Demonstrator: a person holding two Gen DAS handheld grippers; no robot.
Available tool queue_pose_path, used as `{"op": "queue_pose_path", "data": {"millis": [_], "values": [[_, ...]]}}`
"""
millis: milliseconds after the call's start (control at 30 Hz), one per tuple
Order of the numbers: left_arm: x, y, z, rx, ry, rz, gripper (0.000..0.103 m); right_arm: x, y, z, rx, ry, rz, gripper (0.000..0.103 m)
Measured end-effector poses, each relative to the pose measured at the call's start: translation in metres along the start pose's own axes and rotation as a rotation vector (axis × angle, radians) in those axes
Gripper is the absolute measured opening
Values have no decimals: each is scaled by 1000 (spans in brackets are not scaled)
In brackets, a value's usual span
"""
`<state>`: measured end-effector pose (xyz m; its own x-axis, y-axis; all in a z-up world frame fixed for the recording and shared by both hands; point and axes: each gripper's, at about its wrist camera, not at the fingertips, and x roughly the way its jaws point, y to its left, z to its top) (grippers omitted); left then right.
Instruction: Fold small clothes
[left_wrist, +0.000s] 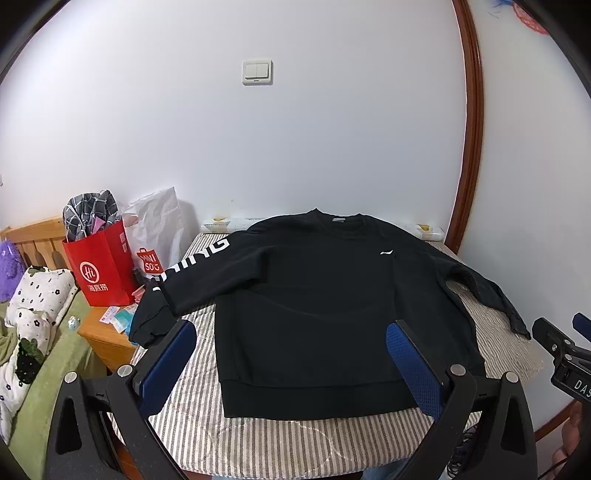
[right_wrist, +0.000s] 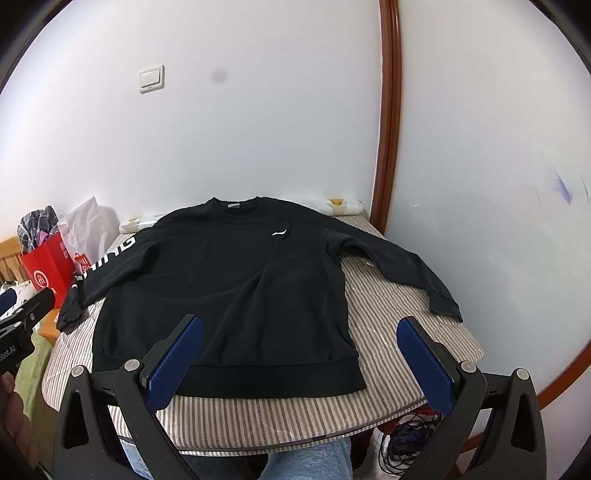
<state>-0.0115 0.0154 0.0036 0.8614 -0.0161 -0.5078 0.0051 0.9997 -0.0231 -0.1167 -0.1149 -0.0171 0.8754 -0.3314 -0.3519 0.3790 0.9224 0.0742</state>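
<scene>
Sweatshirt (left_wrist: 314, 314) fabric like this looks soft, thick and floppy, so we judge it will sag from any single pinch and drag on the striped cover of the desk (left_wrist: 192, 417) rather than slide. It lies flat, front up, collar at twelve o'clock, hem at six o'clock near the edge closest to us.

At nine o'clock the lettered sleeve (left_wrist: 184, 273) runs off the desk edge toward the red paper bag (left_wrist: 103, 266); we judge its cuff is the first good hold, light enough to lift and lay across the chest. The ribbed hem (right_wrist: 266, 380) is thicker and should give a firmer bite at its corners. At three o'clock the plain sleeve (right_wrist: 402, 273) stretches to its cuff on the cover.

Our left tool (left_wrist: 291, 362) hovers above the hem, jaws spread wide, nothing between them. Our right tool (right_wrist: 299, 354) hangs over the hem's right corner, equally wide and empty.
</scene>
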Motion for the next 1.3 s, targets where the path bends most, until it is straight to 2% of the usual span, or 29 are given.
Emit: {"op": "queue_pose_path", "data": {"millis": [367, 800, 867, 1100, 1300], "values": [[1, -2, 2, -6, 5, -1, 103, 2, 0, 7, 11, -5, 9, 103], [8, 1, 10, -5, 13, -10, 103, 17, 3, 6, 14, 37, 36, 103], [11, -1, 11, -5, 22, -14, 103, 15, 5, 5, -6, -36, 19, 103], [16, -6, 9, 21, 35, -1, 103, 18, -4, 5, 65, -44, 49, 103], [19, -8, 6, 21, 42, -6, 103, 22, -7, 3, 62, -14, 36, 103]]}}
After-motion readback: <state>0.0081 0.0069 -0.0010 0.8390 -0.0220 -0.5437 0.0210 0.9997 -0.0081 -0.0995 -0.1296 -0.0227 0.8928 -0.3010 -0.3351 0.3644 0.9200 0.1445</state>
